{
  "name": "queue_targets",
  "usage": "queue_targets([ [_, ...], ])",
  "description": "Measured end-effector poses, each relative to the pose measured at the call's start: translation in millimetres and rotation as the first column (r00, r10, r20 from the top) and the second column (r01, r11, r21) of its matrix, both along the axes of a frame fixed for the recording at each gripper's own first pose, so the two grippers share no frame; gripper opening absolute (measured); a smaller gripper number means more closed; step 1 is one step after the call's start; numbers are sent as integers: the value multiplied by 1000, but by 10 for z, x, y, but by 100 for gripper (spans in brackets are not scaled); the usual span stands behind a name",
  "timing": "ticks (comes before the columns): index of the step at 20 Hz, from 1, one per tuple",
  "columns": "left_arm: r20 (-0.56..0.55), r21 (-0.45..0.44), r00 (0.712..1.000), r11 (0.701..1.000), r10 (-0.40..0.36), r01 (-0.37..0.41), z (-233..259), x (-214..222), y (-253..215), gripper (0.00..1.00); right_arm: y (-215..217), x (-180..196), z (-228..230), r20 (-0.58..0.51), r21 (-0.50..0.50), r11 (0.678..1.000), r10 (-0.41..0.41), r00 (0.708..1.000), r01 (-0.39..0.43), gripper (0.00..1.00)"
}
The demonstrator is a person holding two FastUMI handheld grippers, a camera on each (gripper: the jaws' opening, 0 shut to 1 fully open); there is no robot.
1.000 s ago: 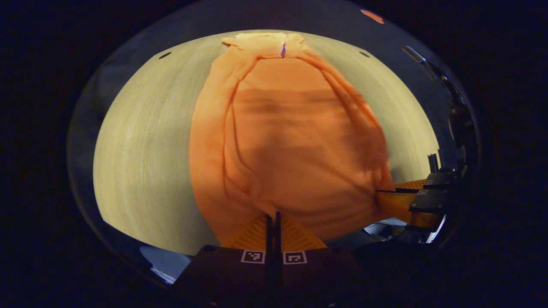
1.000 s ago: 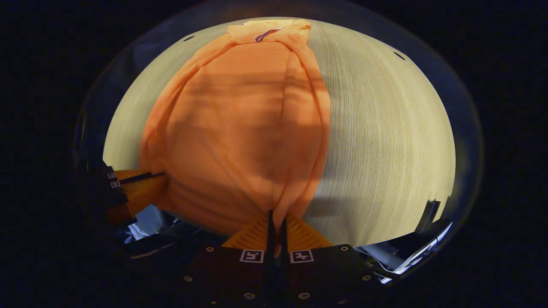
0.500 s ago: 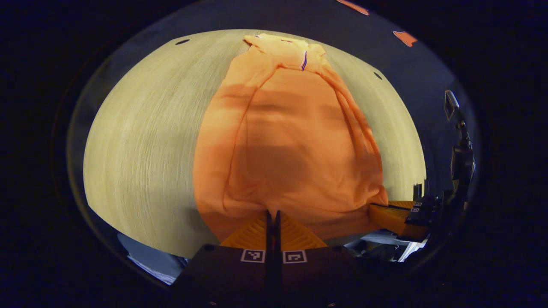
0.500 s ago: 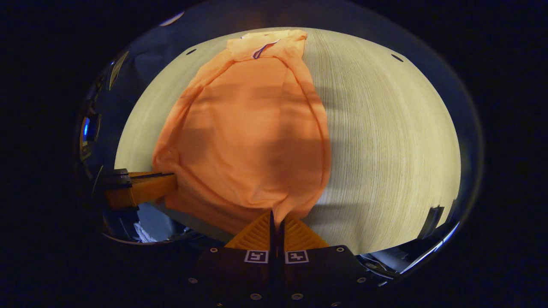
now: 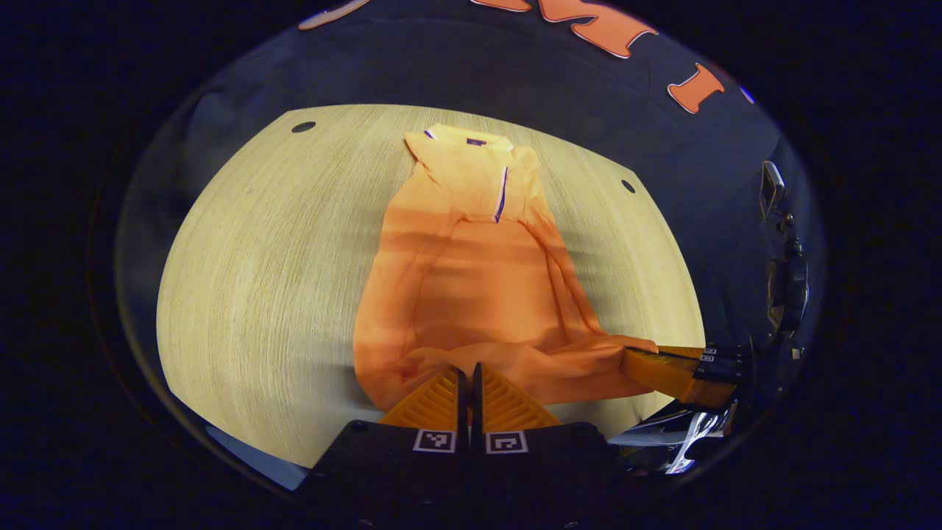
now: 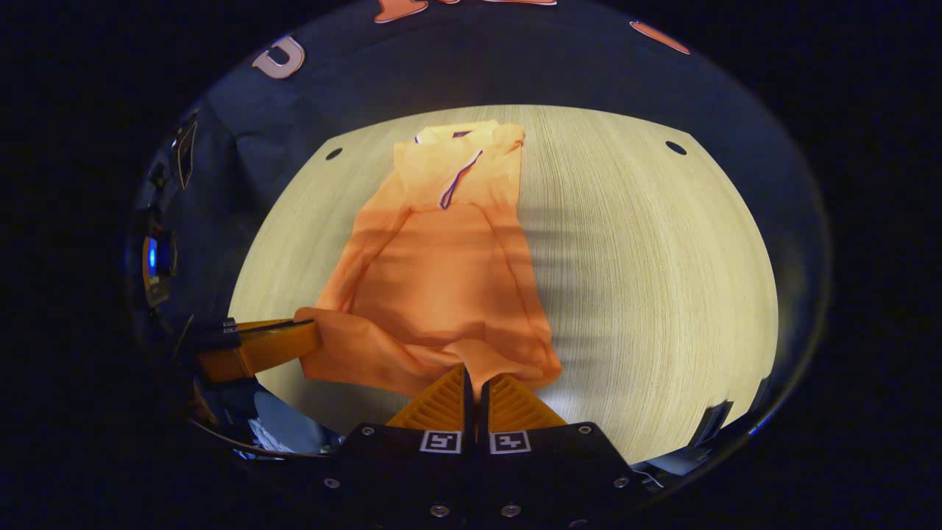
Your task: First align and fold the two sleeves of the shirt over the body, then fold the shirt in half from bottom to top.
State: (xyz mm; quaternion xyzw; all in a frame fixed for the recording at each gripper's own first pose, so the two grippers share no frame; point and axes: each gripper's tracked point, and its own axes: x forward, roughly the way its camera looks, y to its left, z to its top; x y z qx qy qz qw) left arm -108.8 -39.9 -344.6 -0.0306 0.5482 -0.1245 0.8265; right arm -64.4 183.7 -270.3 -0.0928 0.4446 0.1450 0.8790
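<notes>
An orange polo shirt lies lengthwise on the light wooden table, collar at the far end, both sleeves folded in over the body. My left gripper is shut on the bottom hem at its left corner. My right gripper is shut on the hem at the other corner. Both hold the hem raised off the table, so the lower part of the shirt bunches and curls toward the collar. The right gripper also appears in the left gripper view, and the left gripper in the right gripper view.
The table has small dark holes near its far corners. The dark booth wall rises behind the far edge. Bare wood lies on both sides of the shirt.
Both grippers have lifted the hem and carried it up and forward toward the collar. The shirt, stretched flat before, now bunches at its lower end, and more wall shows.
</notes>
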Motion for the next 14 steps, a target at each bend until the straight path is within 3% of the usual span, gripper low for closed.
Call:
queue_targets([
  [9,117,-18,992,998,55,-53,265,899,106,0,319,743,559,127,47,998,27,992,-33,0],
  [14,217,-32,975,999,40,-34,474,1556,-36,0,417,1302,775,204,40,999,28,979,-37,0],
])
